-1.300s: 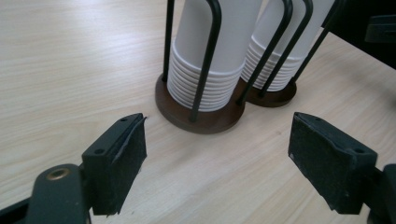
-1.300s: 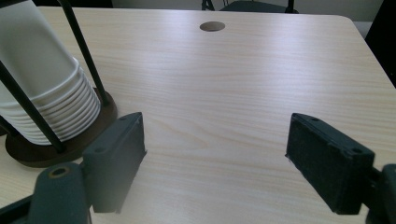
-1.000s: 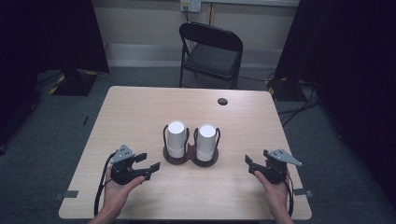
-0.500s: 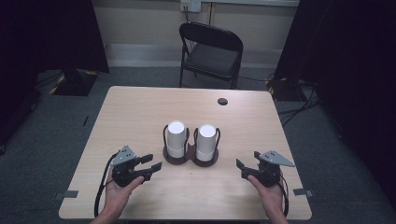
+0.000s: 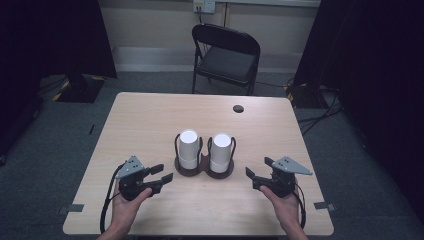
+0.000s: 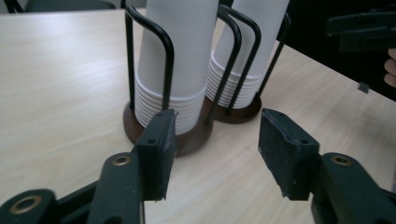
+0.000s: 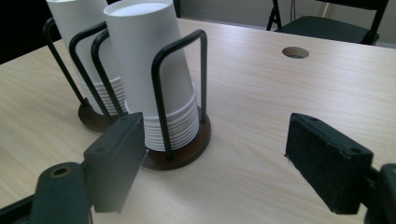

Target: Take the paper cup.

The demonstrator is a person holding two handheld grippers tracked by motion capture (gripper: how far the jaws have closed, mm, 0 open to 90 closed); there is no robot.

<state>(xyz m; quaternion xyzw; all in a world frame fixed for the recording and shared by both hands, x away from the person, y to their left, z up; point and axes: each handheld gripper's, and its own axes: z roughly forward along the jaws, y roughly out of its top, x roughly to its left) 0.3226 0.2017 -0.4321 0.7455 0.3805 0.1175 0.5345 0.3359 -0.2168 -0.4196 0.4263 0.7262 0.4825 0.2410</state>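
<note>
Two upside-down stacks of white paper cups, the left stack (image 5: 189, 149) and the right stack (image 5: 221, 152), stand mid-table in black wire holders on joined dark round bases (image 5: 204, 172). My left gripper (image 5: 165, 172) sits at the front left and points at the left stack (image 6: 180, 56). It is open, its jaws have just been opening a little, and nothing is between them (image 6: 215, 140). My right gripper (image 5: 258, 167) hovers at the front right, open and empty (image 7: 210, 154), short of the right stack (image 7: 149, 60). Neither gripper touches the holders.
A black folding chair (image 5: 227, 55) stands beyond the table's far edge. A round cable hole (image 5: 238, 108) lies in the tabletop (image 5: 150, 120) at the back right. Dark curtains flank the room. Bare wood surrounds the holders on all sides.
The right gripper has shifted a little to the left, toward the cups, and lifted slightly. The left hand has stayed put, and its jaws look somewhat narrower than a second ago.
</note>
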